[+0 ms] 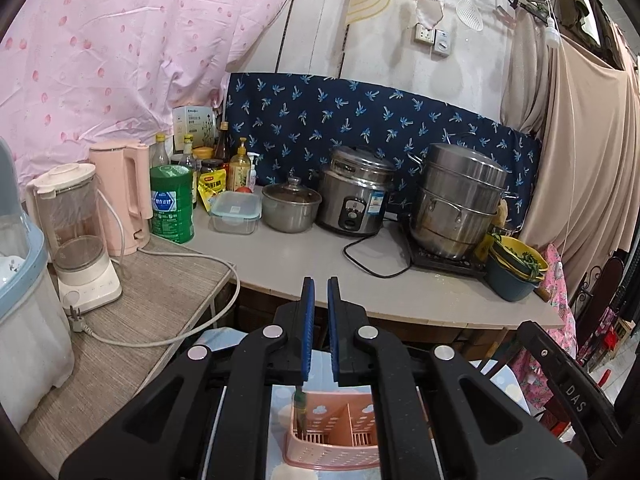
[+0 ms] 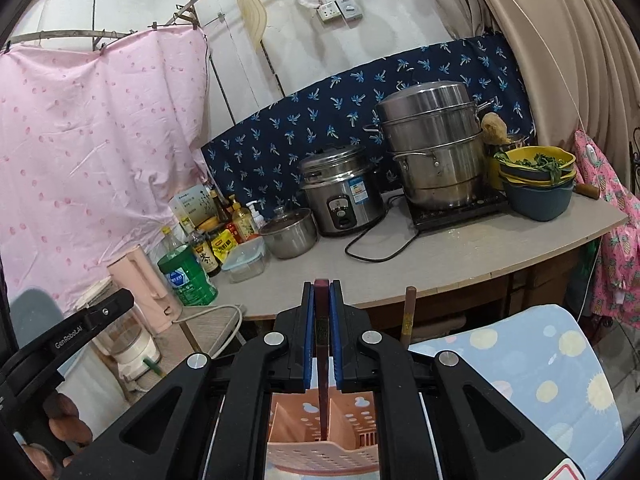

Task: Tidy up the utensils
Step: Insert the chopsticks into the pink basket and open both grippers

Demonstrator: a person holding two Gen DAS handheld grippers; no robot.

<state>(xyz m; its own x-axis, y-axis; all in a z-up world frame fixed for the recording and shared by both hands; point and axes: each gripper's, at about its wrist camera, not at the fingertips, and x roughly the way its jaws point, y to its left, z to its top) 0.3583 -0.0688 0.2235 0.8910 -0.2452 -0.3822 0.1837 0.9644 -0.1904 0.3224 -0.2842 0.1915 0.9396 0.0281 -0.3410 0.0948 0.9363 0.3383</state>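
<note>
- Chopsticks are being sorted into a pink slotted holder (image 2: 320, 432), which stands on a cloud-print cloth (image 2: 532, 380) below both grippers.
- One dark chopstick (image 2: 321, 344) is clamped between the blue pads of the right gripper (image 2: 321, 312); it runs upright down between the jaws, and its lower end is seen inside the holder, close to a divider. Whether the tip rests on the bottom cannot be told.
- A second, brown stick (image 2: 409, 316) is seen upright just to the right of the right gripper; what supports it is hidden.
- The step in hand is judged to be the placing of the gripped chopstick into a compartment.
- The next move would call for the stick to be lowered until it is supported, and only then for the jaws to be parted, so that it is not dropped slantwise across the divider.
- The left gripper (image 1: 321, 312) is held above the same holder (image 1: 332, 428); its pads stand slightly apart and nothing is gripped between them.
- A dark stick (image 1: 299, 408) is seen standing in the holder's left compartment, beneath the left gripper.
- Both grippers are pointed forward toward the kitchen counter (image 1: 320, 264) and are held side by side over the holder.
</note>
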